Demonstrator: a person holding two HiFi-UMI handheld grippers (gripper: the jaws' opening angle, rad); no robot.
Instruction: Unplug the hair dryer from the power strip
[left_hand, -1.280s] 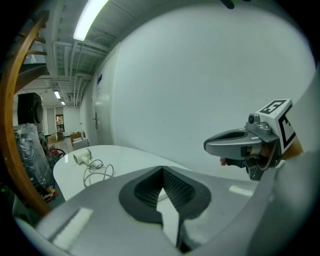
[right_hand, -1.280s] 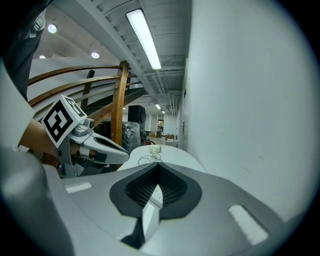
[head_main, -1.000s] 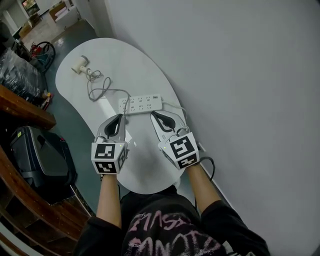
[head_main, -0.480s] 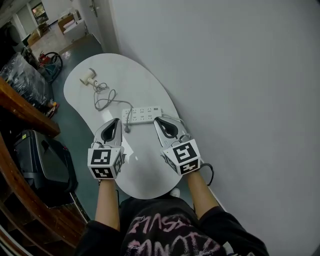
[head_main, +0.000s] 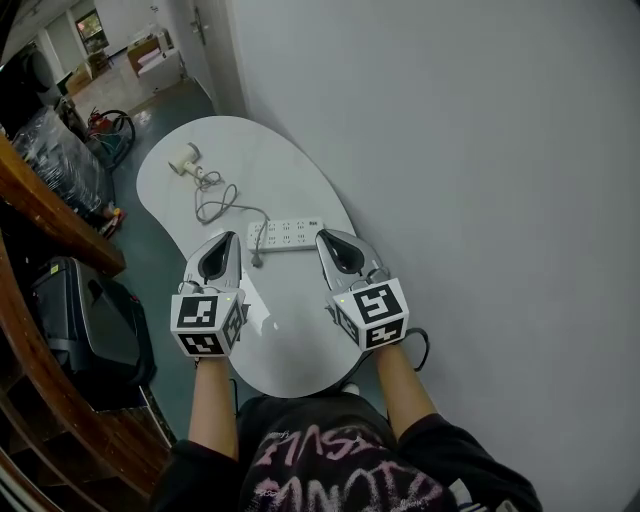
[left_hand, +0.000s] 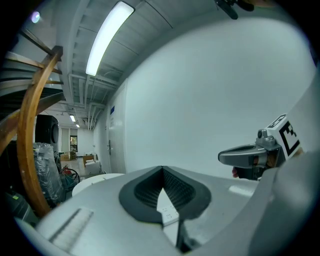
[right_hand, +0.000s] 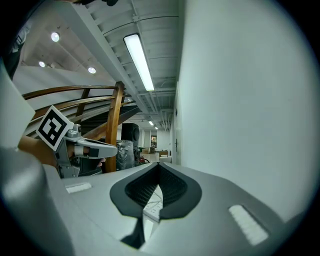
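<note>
A cream hair dryer (head_main: 186, 160) lies at the far end of the white table (head_main: 290, 340). Its grey cord (head_main: 215, 196) loops toward the left end of the white power strip (head_main: 285, 235). The cord ends in a dark plug (head_main: 258, 261) there, and I cannot tell whether the plug sits in a socket. My left gripper (head_main: 230, 238) is shut and empty, just left of and nearer than the strip. My right gripper (head_main: 324, 236), also shut and empty, has its tips by the strip's right end. Through each gripper's closed jaws I see part of the strip (left_hand: 167, 210) (right_hand: 151, 204).
A grey wall (head_main: 450, 150) runs along the table's right side. A black case (head_main: 85, 320) and a curved wooden rail (head_main: 50, 215) stand on the left. A dark cable (head_main: 417, 340) hangs at the table's near right edge. The far floor holds boxes and clutter.
The head view has shifted, so the table and dryer appear further right and smaller. Both grippers stay shut side by side just short of the strip, a little lower in the picture.
</note>
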